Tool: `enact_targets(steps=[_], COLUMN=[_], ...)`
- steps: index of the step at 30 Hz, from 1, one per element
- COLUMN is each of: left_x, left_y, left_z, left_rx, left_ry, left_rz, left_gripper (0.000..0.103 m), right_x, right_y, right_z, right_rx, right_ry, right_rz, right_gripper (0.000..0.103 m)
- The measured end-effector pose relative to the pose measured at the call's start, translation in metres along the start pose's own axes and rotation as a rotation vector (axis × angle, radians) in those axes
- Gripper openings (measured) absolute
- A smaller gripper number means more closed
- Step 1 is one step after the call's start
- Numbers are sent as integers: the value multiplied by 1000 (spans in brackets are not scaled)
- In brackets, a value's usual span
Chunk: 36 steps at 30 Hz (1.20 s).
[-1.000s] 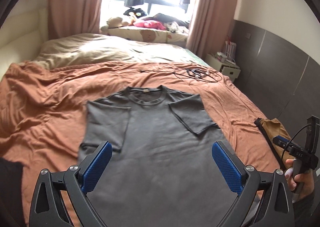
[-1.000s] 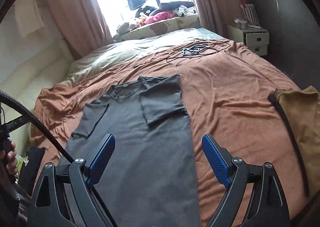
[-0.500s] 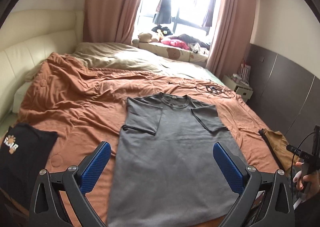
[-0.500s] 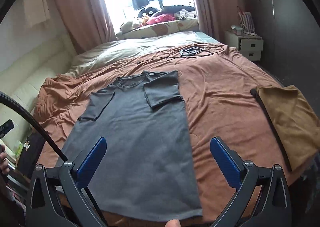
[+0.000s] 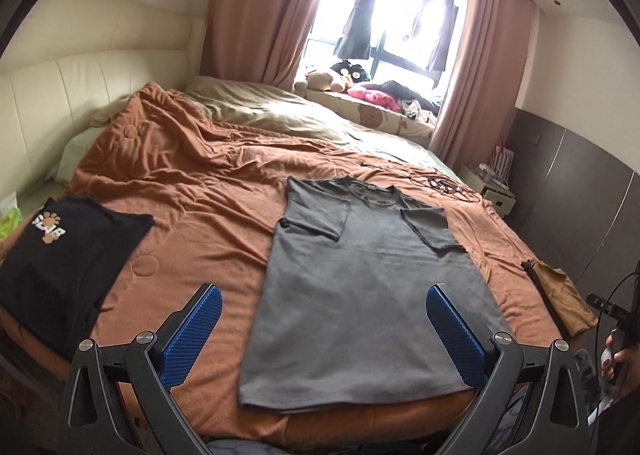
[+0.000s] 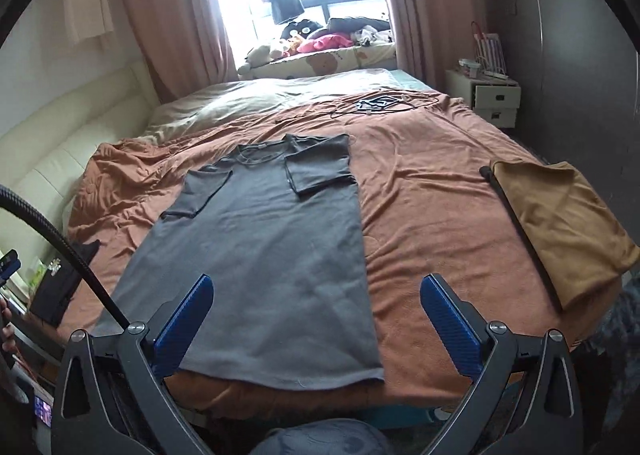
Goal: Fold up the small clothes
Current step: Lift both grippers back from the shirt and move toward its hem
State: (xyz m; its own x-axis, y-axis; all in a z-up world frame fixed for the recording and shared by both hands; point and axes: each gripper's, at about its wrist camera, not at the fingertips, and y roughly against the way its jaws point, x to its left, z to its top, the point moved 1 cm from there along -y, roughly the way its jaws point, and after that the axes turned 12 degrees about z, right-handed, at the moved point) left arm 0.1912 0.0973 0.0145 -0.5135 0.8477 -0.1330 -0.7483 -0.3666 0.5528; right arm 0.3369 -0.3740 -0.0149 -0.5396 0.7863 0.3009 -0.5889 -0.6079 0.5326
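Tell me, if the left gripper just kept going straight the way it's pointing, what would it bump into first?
Most likely the grey T-shirt spread flat on the orange bedspread. The left gripper is open and empty, aimed at the shirt's lower half; nothing stands between, though depth is hard to judge.

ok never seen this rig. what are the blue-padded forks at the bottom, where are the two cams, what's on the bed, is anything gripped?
No robot here: a person holds a two-finger tool in each hand, with a fisheye camera on each looking along its fingers. The forks are those fingers. The left wrist view shows the left tool; the right wrist view shows the right tool. Both stand wide open and hold nothing.

On the rust-coloured bedspread a grey T-shirt lies flat, both sleeves folded inward, hem at the near edge. A folded black garment with a paw print lies to its left, a folded tan garment to its right, and a tangle of cables further back.
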Motion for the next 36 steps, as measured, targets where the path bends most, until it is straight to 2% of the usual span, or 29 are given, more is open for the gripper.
enact_targets(steps=[4,10,21,28,34,36], left_x=[9,13,25,42,62,69], left_y=[-1,-2,2,-9,-24,-31], left_z=[-25,-59,-107,-114,-120,-121], left_rx=[23,51,98,146,204,223], left_ry=[9,-9,-2,48,106,127], left_rz=[1,7,-38,-57,-46,-45], left_gripper=[103,103,101,85,71,69], right_x=[-2,-11,-12,-25,-38,-42], right_y=[2,13,34,38,18,11], right_z=[-15,-38,-65,-59,-70,-74], right_rx=[17,15,13,44,39,42], right_ry=[-20,-45,-50,-51,-124,-149], right_rz=[17,-30,-28,-8,43,57], right_gripper=[103,103,103,103,103,102])
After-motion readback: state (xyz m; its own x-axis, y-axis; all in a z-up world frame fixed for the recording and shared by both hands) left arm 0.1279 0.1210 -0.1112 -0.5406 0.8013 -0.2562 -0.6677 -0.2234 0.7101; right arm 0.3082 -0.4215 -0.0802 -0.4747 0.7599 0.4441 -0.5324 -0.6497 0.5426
